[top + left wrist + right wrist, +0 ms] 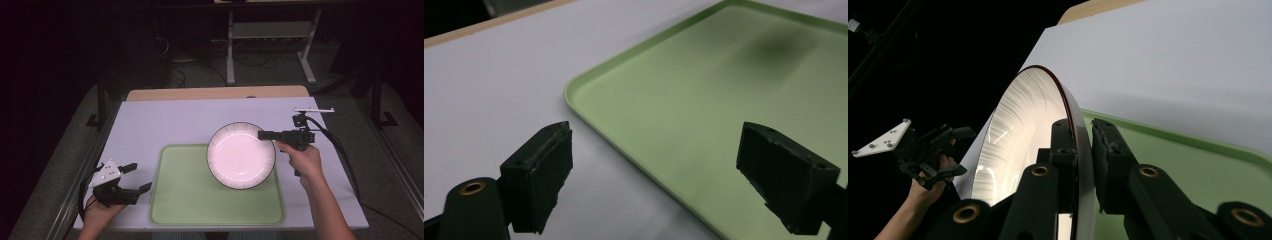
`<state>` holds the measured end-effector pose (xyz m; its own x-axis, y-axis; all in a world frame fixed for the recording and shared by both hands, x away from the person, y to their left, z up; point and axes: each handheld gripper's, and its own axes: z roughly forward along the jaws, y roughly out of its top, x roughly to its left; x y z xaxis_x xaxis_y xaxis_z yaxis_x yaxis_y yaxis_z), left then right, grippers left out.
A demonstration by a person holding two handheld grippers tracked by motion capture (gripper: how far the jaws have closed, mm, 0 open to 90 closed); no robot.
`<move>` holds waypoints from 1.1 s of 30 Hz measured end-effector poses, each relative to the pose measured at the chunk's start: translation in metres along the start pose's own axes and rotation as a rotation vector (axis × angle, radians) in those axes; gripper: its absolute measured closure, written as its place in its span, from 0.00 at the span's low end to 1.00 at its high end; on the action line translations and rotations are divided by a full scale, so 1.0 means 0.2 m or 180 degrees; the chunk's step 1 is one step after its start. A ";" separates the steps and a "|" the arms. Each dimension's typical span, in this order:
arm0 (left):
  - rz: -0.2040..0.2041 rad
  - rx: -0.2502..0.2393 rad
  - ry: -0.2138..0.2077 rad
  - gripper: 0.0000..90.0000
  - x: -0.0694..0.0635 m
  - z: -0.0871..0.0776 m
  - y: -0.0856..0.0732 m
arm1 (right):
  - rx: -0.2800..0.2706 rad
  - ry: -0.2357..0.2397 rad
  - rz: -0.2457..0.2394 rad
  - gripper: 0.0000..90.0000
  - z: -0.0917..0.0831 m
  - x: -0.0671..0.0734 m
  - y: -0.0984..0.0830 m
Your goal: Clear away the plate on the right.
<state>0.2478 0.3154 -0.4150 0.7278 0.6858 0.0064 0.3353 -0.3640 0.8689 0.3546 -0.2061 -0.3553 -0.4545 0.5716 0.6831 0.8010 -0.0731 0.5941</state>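
Observation:
A white bowl (pixel 240 155) with a dark ribbed rim hangs over the upper right part of the green tray (pixel 190 200). My right gripper (pixel 263 135) is shut on the bowl's right rim. In the right gripper view its two jaws pinch the bowl's rim (pixel 1079 120) from both sides, with the tray (pixel 1198 165) beneath. My left gripper (pixel 134 178) is open near the table's front left, just left of the tray, with nothing between its jaws. The left gripper view shows the tray's corner (pixel 574 87) between the wide-apart fingers (pixel 546 165).
The tray lies on a white mat (pixel 175 120) that covers the table; a wooden strip (pixel 215 93) shows at the far edge. Cables (pixel 340 150) trail from the right gripper over the table's right side. Dark floor and table legs (pixel 230 50) lie beyond.

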 end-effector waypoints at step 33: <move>-0.0005 0.0004 -0.0011 0.16 0.01 0.00 0.00 | 0.0184 -0.0067 0.0024 0.88 0.27 -0.02 -0.12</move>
<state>0.2492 0.3173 -0.4153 0.7293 0.6842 0.0032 0.3373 -0.3636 0.8683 0.3584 -0.1620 -0.3949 -0.4407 0.5884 0.6779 0.8258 -0.0305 0.5632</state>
